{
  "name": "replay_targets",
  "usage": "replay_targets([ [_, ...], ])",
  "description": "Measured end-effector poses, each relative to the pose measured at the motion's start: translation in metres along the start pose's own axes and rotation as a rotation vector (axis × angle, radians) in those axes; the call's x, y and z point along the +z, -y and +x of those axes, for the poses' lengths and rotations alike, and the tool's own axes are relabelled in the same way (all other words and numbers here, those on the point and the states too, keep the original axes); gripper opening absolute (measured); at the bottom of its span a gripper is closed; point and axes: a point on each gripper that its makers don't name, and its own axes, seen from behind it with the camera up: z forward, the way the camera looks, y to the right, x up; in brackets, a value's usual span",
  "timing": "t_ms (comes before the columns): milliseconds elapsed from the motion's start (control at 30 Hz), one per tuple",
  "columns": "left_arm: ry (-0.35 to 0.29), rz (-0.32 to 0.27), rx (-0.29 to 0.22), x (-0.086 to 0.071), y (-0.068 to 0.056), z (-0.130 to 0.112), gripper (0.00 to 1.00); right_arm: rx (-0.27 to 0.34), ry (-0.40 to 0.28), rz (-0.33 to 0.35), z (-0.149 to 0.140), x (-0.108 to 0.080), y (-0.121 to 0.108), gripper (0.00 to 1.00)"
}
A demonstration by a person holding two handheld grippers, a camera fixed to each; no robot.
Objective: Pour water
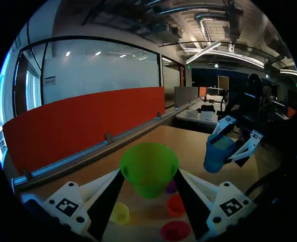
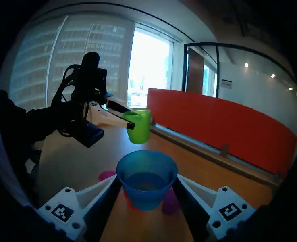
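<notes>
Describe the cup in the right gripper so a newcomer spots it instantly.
Find the long orange partition along the desk; above the desk, two grippers hold cups in the air. Yours is the blue cup clamped in the right gripper. It is the only blue one: the left gripper holds a green cup, and the small cups on the desk are yellow, orange, pink or purple.

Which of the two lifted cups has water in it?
The blue cup, gripped by the right hand-held gripper: a water surface shows inside it. The green cup in the left hand-held gripper looks empty.
</notes>
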Motion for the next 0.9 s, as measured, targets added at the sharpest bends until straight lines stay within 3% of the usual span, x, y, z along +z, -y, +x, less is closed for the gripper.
replay_targets([
  [900,-0.11,0.015,-0.028,-0.028,-0.024,0.027,0.85,-0.007,-0.061,-0.002,0.026,-0.01,0.011,0.88],
])
